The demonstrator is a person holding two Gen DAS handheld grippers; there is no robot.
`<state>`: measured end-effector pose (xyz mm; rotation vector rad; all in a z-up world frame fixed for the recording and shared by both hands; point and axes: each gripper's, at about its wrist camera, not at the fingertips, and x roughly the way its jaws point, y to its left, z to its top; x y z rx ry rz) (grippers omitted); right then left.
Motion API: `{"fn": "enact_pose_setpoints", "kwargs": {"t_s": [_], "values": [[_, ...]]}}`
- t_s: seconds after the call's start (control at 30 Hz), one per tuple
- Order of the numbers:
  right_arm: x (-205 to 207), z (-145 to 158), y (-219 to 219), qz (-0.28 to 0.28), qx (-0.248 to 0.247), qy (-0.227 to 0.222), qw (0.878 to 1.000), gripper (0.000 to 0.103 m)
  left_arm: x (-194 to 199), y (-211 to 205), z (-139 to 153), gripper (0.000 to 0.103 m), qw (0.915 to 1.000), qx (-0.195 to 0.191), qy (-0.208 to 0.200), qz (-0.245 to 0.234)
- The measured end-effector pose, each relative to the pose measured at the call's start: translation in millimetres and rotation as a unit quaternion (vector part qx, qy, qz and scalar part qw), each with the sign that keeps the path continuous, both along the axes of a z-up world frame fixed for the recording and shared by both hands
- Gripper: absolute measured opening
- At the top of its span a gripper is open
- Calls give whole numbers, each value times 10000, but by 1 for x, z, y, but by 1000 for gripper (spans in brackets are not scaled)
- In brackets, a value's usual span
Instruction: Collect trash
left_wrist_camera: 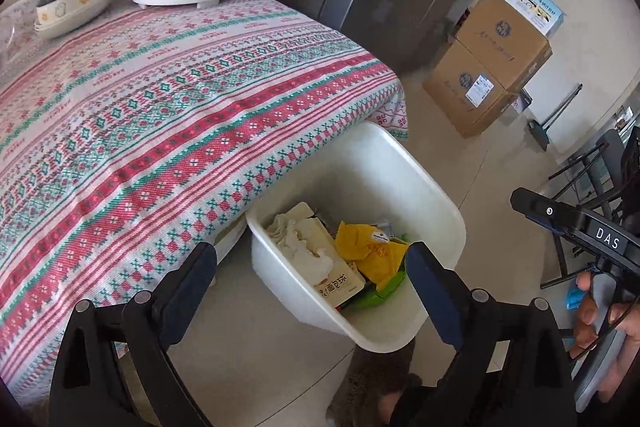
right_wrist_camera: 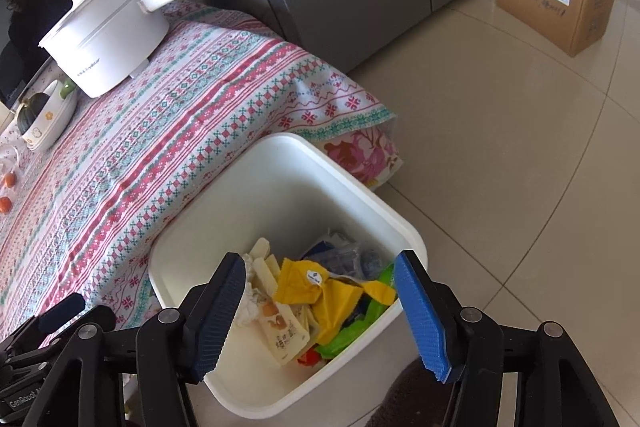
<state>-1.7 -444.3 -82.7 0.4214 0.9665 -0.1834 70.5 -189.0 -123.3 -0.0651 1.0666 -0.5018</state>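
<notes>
Left wrist view: the left gripper [left_wrist_camera: 310, 267] hangs with its jaws apart and nothing between them, above the white bin [left_wrist_camera: 436, 203], which stands on the floor against the table edge. Inside lie a yellow wrapper [left_wrist_camera: 366, 251], crumpled tissue [left_wrist_camera: 298, 239] and a printed pouch [left_wrist_camera: 340, 283]. The patterned tablecloth [left_wrist_camera: 160, 107] shows no loose litter here (pot and dish only).

Right wrist view: the right gripper [right_wrist_camera: 320, 307] is likewise spread wide and empty, directly over the bin [right_wrist_camera: 280, 163]. The wrapper [right_wrist_camera: 332, 291] and a green packet [right_wrist_camera: 352, 331] look light, thin and crushable; film is likely slippery. Pinch any such piece at a raised fold or crimped edge, not the flat face.
</notes>
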Motion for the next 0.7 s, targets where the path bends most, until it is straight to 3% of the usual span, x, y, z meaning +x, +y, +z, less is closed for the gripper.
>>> {"fn": "enact_pose_setpoints", "kwargs": {"t_s": [0.3,0.47,0.6,0.7], "values": [[-14,37,60,414,-352,-472,9974,83,-33,63,40,99,9943,602,-592,652],[-33,51,110,873,-736,-905,9893,90,-58,99,54,99,9884,775,-838,1005],[-49,53,143,1040,-1342,-1078,9796,91,-78,119,69,99,9803,866,-1183,1322],[-54,49,152,997,-1434,-1107,9784,91,-90,128,78,99,9730,949,-1464,1510]]}}
